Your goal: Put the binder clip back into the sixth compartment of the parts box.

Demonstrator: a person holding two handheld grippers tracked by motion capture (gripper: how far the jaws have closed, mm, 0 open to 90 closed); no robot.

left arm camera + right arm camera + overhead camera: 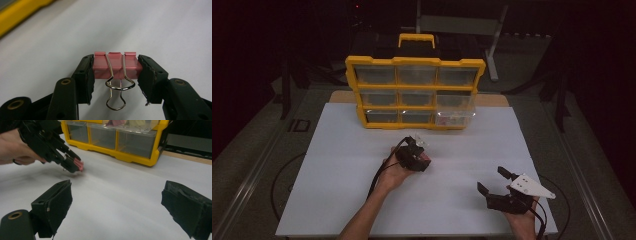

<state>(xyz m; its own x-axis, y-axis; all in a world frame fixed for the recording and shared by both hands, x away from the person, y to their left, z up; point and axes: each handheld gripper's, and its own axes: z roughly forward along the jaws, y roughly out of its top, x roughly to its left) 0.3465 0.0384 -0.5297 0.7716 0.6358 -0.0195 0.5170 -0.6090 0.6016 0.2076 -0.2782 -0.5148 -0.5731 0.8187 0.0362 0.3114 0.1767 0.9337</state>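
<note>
We clamp a pink binder clip [116, 67] between the pads of our left gripper [115, 72], just above the white table [362, 200], near the yellow drawer organizer [414, 92]. Our right gripper [117, 207] rests wide apart, gripping nothing.

Matt pink metal binder clip [116, 67] with glossy wire handles; glossy yellow plastic organizer [414, 93]

Open white table [362, 200] all around, yellow drawer organizer [414, 61] blocking the far edge
</note>
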